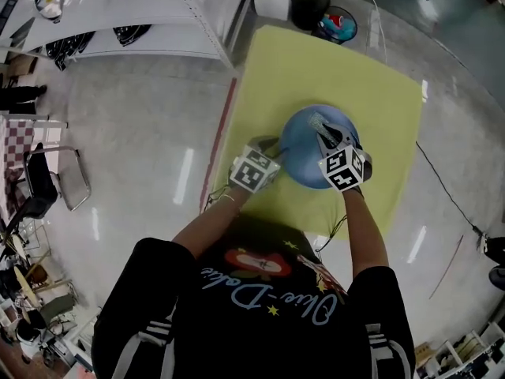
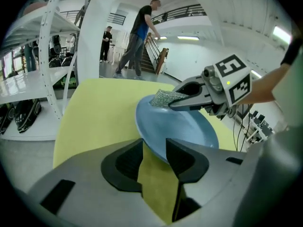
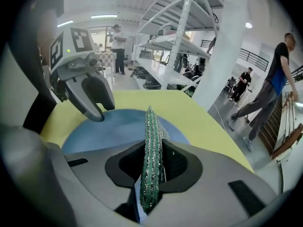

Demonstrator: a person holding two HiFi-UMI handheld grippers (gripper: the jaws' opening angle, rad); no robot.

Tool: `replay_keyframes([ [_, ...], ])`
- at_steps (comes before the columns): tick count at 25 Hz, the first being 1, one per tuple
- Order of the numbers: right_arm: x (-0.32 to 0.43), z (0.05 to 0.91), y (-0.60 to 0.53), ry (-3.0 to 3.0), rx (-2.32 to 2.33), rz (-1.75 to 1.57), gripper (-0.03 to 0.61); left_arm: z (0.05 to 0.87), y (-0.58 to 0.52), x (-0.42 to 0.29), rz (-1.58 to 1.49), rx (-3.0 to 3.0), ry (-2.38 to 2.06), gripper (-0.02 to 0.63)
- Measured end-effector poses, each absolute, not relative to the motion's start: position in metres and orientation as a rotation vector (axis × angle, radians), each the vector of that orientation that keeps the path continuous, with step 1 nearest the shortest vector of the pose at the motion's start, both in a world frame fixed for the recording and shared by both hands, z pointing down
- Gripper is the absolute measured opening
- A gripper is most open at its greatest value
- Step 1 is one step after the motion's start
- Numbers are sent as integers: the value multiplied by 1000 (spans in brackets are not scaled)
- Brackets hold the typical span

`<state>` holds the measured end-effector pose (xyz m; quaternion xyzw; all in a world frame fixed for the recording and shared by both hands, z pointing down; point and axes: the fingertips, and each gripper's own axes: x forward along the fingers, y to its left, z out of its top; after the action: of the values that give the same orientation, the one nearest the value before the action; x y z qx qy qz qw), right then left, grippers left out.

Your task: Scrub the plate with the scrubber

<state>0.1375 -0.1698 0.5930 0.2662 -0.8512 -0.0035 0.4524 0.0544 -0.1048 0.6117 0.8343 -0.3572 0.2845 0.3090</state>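
Note:
A blue plate (image 1: 304, 152) lies on the yellow tabletop (image 1: 316, 61). My left gripper (image 1: 278, 155) is at the plate's left rim. In the left gripper view the left gripper (image 2: 154, 145) is open, and the plate (image 2: 184, 126) pokes its near rim into the wide gap without being pinched. My right gripper (image 1: 325, 138) hangs over the plate's far side, shut on a green-silver mesh scrubber (image 1: 317, 122). In the right gripper view the scrubber (image 3: 150, 126) stands on edge in the right gripper (image 3: 150, 150), just above the plate (image 3: 113, 129), with the left gripper (image 3: 92, 103) across from it.
A white shelf rack (image 1: 142, 14) stands left of the table. A black bin (image 1: 309, 5) and a second bin (image 1: 338, 24) sit beyond the table's far edge. A cable (image 1: 442, 188) runs across the floor on the right. People (image 2: 137, 32) walk in the background.

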Motion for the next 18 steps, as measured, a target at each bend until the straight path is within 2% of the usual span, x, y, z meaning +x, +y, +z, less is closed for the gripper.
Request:
replay_keyframes([
  [8, 135, 612, -176, -2092, 554, 8, 69, 623, -109, 56, 750, 2121, -986, 149],
  [12, 130, 619, -172, -2072, 499, 58, 78, 622, -109, 56, 698, 2071, -999, 120],
  [18, 111, 627, -156, -2046, 359, 13, 75, 623, -109, 56, 725, 2061, -1011, 115],
])
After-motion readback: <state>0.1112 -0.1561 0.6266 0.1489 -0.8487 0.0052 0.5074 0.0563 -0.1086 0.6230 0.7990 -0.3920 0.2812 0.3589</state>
